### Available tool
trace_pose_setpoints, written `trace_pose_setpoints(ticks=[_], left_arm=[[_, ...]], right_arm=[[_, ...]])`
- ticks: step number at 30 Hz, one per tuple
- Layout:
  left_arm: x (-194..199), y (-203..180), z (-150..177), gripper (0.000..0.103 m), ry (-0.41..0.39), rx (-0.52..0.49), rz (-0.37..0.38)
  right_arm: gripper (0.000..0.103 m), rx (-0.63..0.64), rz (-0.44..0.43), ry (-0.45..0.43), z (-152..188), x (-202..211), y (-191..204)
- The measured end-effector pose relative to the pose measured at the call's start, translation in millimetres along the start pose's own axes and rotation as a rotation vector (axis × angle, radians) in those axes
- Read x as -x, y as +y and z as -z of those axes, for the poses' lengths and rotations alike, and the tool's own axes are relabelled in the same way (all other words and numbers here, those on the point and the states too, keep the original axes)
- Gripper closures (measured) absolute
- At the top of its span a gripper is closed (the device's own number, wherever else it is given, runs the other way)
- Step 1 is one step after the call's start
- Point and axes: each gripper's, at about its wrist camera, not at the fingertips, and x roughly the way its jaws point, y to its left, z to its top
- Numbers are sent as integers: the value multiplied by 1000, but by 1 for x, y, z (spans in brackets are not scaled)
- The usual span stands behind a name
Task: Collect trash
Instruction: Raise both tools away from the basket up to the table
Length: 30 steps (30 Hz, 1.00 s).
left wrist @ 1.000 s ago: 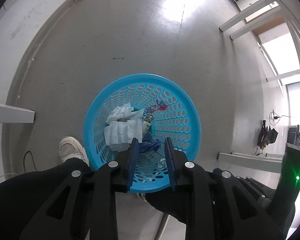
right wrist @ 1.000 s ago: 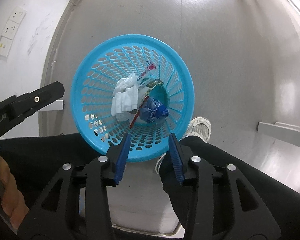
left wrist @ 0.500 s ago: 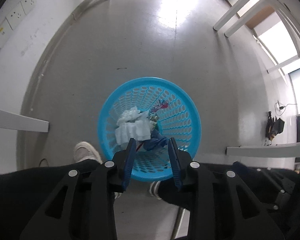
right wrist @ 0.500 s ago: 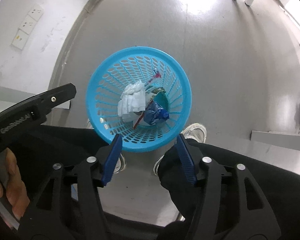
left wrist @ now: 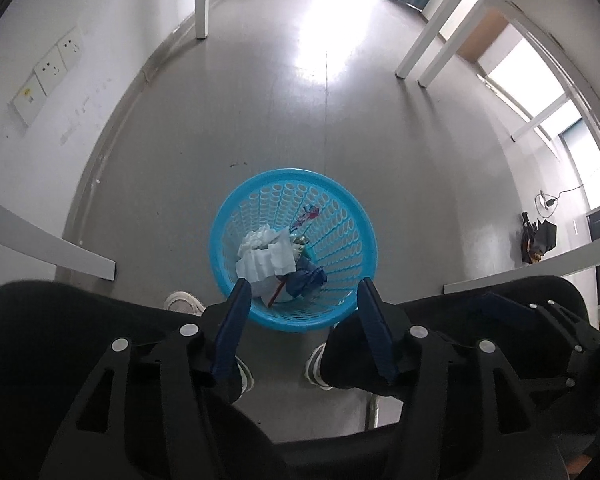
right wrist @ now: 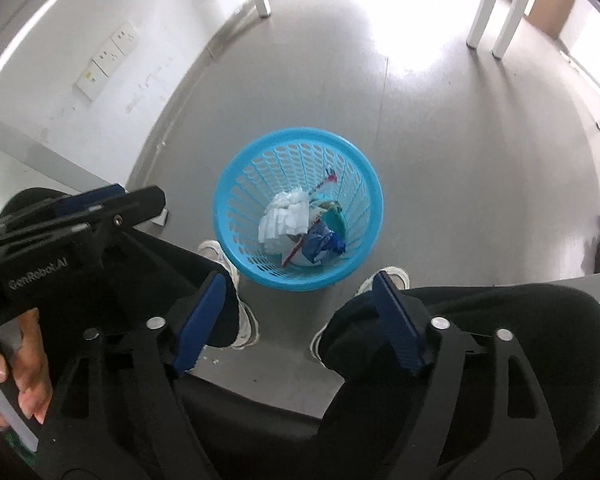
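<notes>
- Both grippers higher than before; basket [left wrist: 342,304] looks smaller.
- Left gripper [left wrist: 302,300], right gripper [right wrist: 298,296]: jaws opening, released, nothing between.
- One basket; tissue wad [left wrist: 266,258] at 9 o'clock, blue wrapper [left wrist: 306,280] at 5.

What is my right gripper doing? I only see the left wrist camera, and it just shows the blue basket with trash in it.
Observer: The right gripper is empty. Its jaws are opening, up above the blue basket.
Operator: Is anybody holding my left one?
Observer: Yes, a hand grips the handle of the left gripper, whose jaws are opening with nothing between them.
Operator: Does it have writing on it?
Observer: Yes, white lettering runs along its black side.
</notes>
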Motion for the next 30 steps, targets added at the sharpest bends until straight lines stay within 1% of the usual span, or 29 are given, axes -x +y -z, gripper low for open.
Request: trace_pose_setpoints(ticks=[4,7,8,10,11,14,16,17,19,22,27,30], left_arm=[[15,-3,10,41,-20,-18,-7],[31,-5,18,27,-54,-48,-27],[36,-6,20,25,-68,-59,-33],[48,-8,26,18,-98,-84,-41],[52,-9,28,15,-109,-93,-42],[70,-11,38,7,-148,-118,-33],[82,-12,45,6,-180,-144,-35],[87,-13,49,6,-191,-162,-44],[98,-12,56,6,-209,-185,-52],[115,-9,60,6,-237,-177,-24],[164,-21,64,6,-346,-223,20],[189,-25,63,6,-396,-232,47]], right_arm=[[29,-6,-1,-24,8,15,-1],[23,6,-6,-43,12,27,0],[21,12,-1,-54,14,32,1],[18,28,7,-74,20,42,3],[16,34,8,-85,23,48,3],[13,35,-15,-106,30,62,5],[11,37,-26,-134,36,77,5],[9,42,-22,-151,40,85,6],[9,48,-6,-181,46,96,7],[9,59,-28,-226,56,117,8],[9,73,-87,-345,70,167,7],[9,74,-80,-425,70,197,6]])
